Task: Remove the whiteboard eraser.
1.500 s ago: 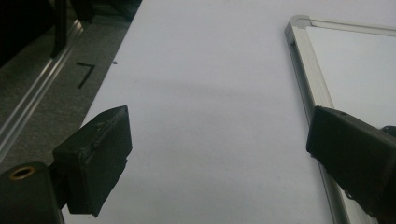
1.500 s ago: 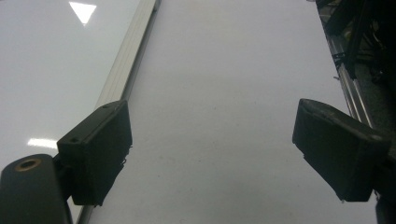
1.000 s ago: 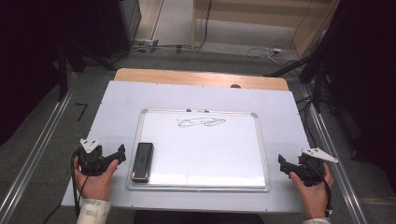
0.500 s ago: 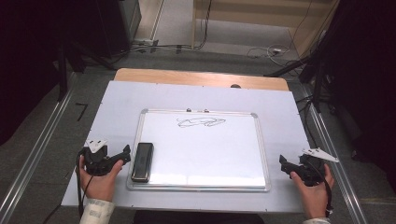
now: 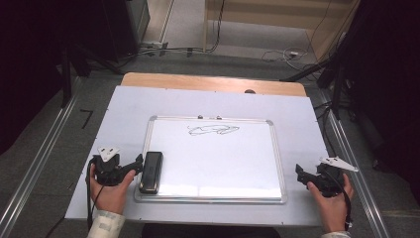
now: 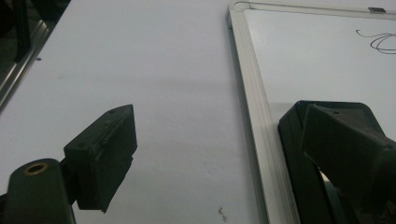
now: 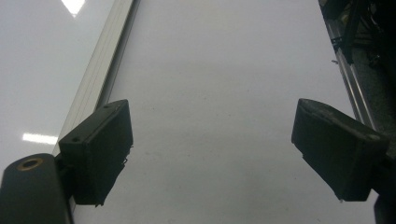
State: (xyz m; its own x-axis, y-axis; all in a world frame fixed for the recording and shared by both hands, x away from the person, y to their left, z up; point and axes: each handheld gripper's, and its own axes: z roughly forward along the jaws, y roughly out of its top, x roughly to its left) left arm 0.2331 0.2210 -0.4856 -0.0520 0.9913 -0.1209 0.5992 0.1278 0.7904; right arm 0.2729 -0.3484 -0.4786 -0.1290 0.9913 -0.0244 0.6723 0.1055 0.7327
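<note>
Swung inward since a second ago, the left claw (image 5: pixel 137 165) now points at 3 o'clock, jaws spread wide, one of them over the black eraser (image 5: pixel 151 171) lying at the whiteboard's (image 5: pixel 218 158) left edge; a grasp looks near. At 12 o'clock on the board sits a scribble (image 5: pixel 213 130). Bare white worktop (image 5: pixel 119 114) flanks the frame. Far right, the right claw (image 5: pixel 301 173) waits agape beside the board's edge.

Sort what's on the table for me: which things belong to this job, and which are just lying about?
In the job:
- black eraser, on the whiteboard's left edge
- whiteboard with a scribble
- left gripper, open beside the eraser

Lying about:
- two clips on the board's top frame
- right gripper, open, idle
</note>
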